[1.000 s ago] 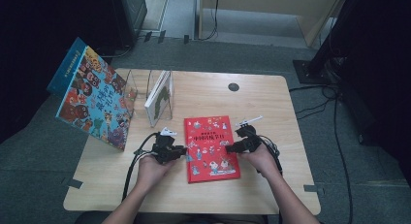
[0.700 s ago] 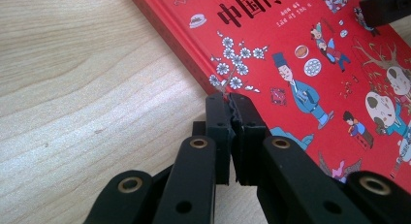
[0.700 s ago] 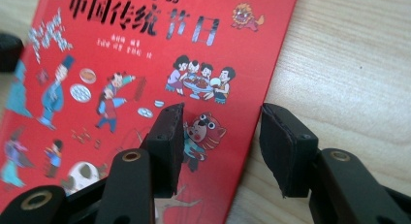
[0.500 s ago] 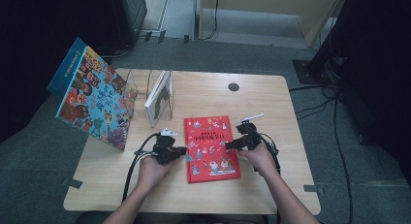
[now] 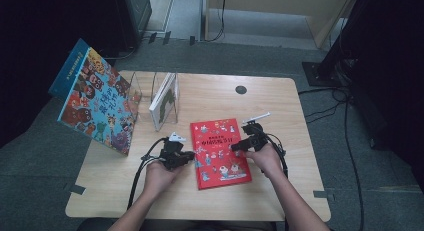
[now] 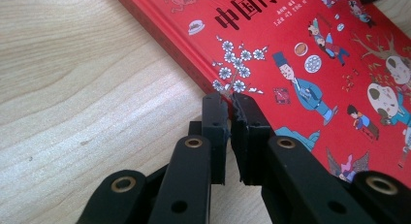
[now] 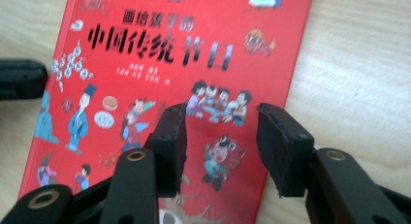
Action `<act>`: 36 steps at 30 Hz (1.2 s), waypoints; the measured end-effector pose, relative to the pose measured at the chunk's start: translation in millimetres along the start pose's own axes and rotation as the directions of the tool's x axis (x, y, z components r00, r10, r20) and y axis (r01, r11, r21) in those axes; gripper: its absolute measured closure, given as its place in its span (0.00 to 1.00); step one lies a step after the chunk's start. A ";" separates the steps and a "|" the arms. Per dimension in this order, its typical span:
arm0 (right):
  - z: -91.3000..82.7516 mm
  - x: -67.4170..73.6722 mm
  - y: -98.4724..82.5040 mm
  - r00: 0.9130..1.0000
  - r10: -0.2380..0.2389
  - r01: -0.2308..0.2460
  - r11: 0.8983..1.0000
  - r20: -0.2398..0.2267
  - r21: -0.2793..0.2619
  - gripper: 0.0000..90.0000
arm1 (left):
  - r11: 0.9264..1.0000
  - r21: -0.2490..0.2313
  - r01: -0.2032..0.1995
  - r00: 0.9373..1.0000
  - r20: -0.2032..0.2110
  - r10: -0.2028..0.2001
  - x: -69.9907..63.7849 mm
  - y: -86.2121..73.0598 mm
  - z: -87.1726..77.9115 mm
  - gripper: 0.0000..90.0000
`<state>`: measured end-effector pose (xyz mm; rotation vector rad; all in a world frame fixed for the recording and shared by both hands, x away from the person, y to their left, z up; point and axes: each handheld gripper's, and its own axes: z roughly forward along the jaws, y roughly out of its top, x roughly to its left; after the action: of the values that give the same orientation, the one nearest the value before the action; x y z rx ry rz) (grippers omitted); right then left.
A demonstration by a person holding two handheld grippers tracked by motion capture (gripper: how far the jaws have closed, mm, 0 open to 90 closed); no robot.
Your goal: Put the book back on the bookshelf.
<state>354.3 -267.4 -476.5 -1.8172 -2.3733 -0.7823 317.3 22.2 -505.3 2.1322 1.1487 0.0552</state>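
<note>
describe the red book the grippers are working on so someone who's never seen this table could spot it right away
On the wooden table, look at the near middle, between the left gripper and the right gripper. The red book lies flat there, cover up, unlike the white book upright in the clear stand.

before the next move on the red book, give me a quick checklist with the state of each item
1. red book lies flat on the table, cover up: ok.
2. left gripper at the book's left edge: ok. Its jaws are nearly shut; whether the cover edge is pinched between them: cannot tell.
3. right gripper over the book's right part, jaws apart, nothing between the pads: ok, and they have just been opening.
4. Right side has a hold on the book: not ok.
5. clear rack with the upright book stands apart from the red book: ok.
</note>
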 end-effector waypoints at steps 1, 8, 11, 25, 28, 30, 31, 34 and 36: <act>0.4 -0.4 1.2 1.000 0.000 0.000 1.000 0.006 -0.002 0.60 | 1.000 0.000 0.002 1.000 0.002 -0.002 0.1 0.0 0.0 0.95; 1.6 0.6 9.4 0.999 -0.001 0.000 1.000 0.050 0.024 0.59 | 1.000 -0.004 -0.003 1.000 -0.002 0.003 0.9 -0.4 0.2 0.98; 2.2 -0.1 13.0 0.999 0.005 -0.007 0.999 0.053 0.035 0.59 | 1.000 -0.001 0.012 1.000 0.006 -0.012 2.2 0.0 0.2 0.99; 11.5 -3.6 14.9 0.997 0.024 -0.030 0.996 0.069 0.082 0.57 | 0.999 0.019 0.040 0.999 0.016 -0.041 1.0 1.7 1.0 1.00; 11.3 -4.0 15.6 0.996 0.065 -0.070 0.994 0.069 0.081 0.59 | 0.999 0.010 0.053 0.999 0.013 -0.053 1.5 2.1 2.0 1.00; 10.7 -5.1 15.9 0.994 0.081 -0.086 0.993 0.068 0.082 0.60 | 0.999 0.009 0.050 0.999 0.011 -0.050 1.3 1.8 1.9 1.00; 10.6 -4.8 16.0 0.994 0.082 -0.088 0.993 0.068 0.082 0.60 | 0.999 0.011 0.049 0.999 0.009 -0.049 1.1 1.9 1.8 1.00; 9.0 -5.8 14.5 0.993 0.101 -0.106 0.991 0.056 0.086 0.60 | 0.999 0.004 0.052 0.999 0.001 -0.052 1.0 1.8 2.0 1.00; 8.0 -7.9 13.6 0.993 0.109 -0.113 0.990 0.044 0.089 0.62 | 0.999 0.003 0.054 0.999 0.000 -0.054 1.4 1.9 2.0 1.00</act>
<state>371.2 -268.6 -481.2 -1.9252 -2.2664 -0.6221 320.3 21.5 -506.0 2.1028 1.2062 0.0294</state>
